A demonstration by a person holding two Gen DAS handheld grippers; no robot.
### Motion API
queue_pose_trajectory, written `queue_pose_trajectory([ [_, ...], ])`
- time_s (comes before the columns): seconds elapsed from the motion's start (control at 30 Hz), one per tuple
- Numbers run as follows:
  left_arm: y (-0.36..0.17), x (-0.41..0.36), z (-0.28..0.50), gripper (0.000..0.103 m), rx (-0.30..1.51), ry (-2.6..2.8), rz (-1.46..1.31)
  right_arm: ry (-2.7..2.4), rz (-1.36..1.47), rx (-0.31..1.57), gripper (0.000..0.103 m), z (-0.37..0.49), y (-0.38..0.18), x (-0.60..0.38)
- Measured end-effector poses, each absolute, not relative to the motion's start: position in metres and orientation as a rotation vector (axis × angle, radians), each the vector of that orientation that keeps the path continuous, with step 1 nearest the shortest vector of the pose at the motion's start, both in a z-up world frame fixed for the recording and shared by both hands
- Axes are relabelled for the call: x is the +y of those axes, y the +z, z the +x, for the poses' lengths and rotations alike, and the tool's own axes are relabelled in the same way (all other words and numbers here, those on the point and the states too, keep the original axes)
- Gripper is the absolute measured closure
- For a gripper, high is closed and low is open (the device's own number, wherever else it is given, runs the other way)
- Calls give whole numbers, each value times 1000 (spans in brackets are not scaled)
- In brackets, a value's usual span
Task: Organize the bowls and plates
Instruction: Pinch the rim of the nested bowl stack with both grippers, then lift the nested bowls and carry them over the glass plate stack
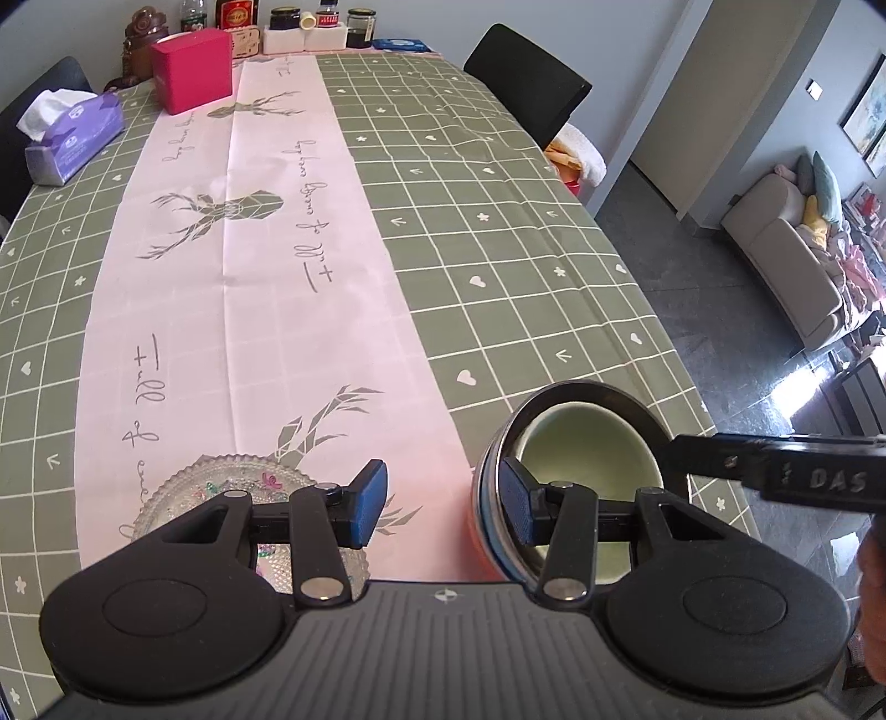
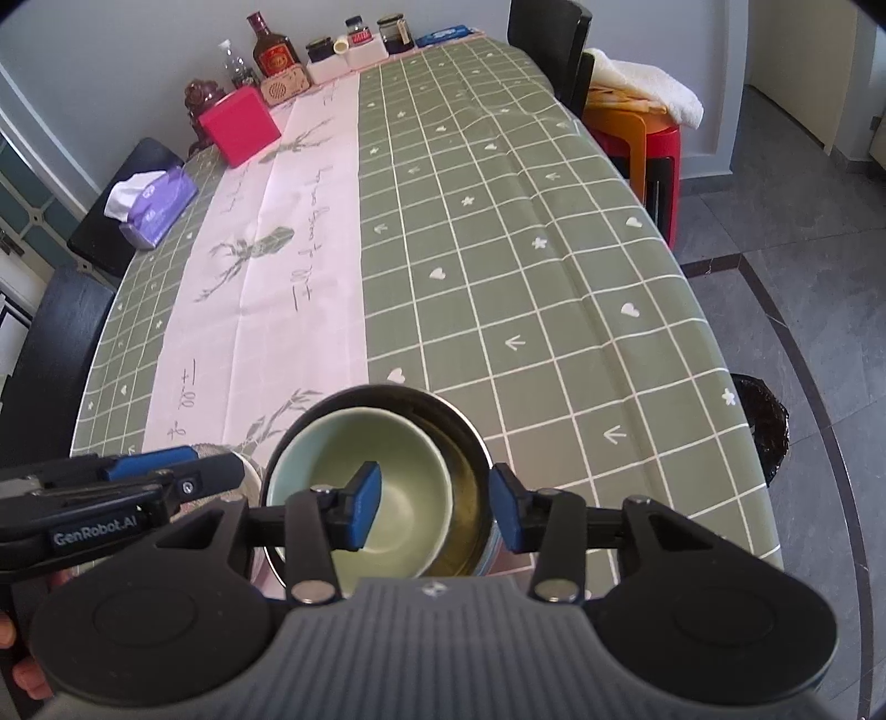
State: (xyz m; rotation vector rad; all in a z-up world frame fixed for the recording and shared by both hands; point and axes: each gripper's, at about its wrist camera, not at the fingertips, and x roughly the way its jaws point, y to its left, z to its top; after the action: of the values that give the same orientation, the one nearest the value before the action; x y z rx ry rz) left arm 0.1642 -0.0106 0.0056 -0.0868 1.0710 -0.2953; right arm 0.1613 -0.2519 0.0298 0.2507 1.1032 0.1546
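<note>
A pale green bowl point(image 2: 387, 471) sits nested inside a metal bowl point(image 2: 465, 443) near the table's front edge; both show in the left wrist view, the green bowl point(image 1: 587, 454) within the metal bowl point(image 1: 576, 390). My right gripper point(image 2: 434, 507) is open, its jaws straddling the right side of the nested bowls. My left gripper point(image 1: 443, 507) is open and empty, between the metal bowl and a clear glass plate point(image 1: 221, 476) with a beaded rim, partly hidden under my left finger.
The table point(image 1: 498, 232) has a green checked cloth with a pink runner. A red box point(image 1: 191, 69), a purple tissue pack point(image 1: 75, 138) and jars and bottles point(image 1: 321, 25) stand at the far end. Black chairs point(image 1: 526, 83) flank the table; a red stool point(image 2: 642, 138) stands at right.
</note>
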Motion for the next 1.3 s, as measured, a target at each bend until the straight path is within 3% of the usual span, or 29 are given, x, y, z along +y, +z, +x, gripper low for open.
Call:
queue_pose_trajectory([
  [0.2, -1, -8, 163, 49, 1087, -301, -97, 123, 276, 1087, 51, 160, 33, -267],
  [0.37, -7, -9, 163, 45, 1082, -312, -127, 97, 310, 1090, 39, 162, 23, -274],
  [0.57, -17, -12, 163, 38, 1073, -320, -183, 104, 349, 1148, 39, 165, 0, -272],
  [1.3, -56, -21, 172, 37, 1124, -356, -232, 171, 591, 1241, 40, 163, -59, -271],
])
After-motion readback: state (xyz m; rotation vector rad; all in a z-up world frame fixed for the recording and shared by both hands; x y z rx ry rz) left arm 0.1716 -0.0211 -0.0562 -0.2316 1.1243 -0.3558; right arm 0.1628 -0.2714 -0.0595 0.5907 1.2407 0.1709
